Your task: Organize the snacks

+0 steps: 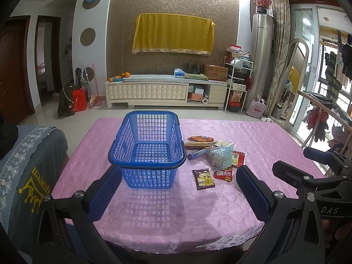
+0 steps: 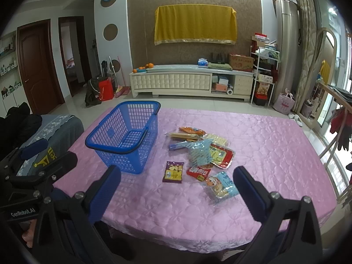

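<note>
While held above the near edge of the table (image 1: 154,220), spread wide with nothing between the blue pads: left gripper (image 1: 178,187) and right gripper (image 2: 176,187), both empty. Underfoot of them, so to speak, a pink quilted cloth (image 2: 264,154) covering the whole tabletop, glossy and patterned with circles. Just past the left fingers, a blue lattice basket (image 1: 145,145), upright, handle folded down on the rim, empty inside. Beside it to the right, apart from its wall, a loose heap of snack packets (image 2: 204,151): a dark purple packet (image 2: 173,172) nearest the basket, a red packet (image 2: 199,171) next to it, a pale blue bag (image 2: 222,187) closest to the right gripper, then a crinkled blue bag (image 2: 199,151) lying over a red-rimmed pack, with an orange wrapper (image 2: 191,130) farthest back. Lower layers of the heap overlapped, labels too small to read. At the left edge, a grey embroidered cover (image 1: 28,165) over a seat, cut off by the frame. Farther off, tiled floor, a cream TV cabinet (image 2: 191,83) with oranges on top, and a yellow cloth (image 2: 195,26) draped on the patterned wall. At right, a window side with hanging clothes, blurred by glare.
</note>
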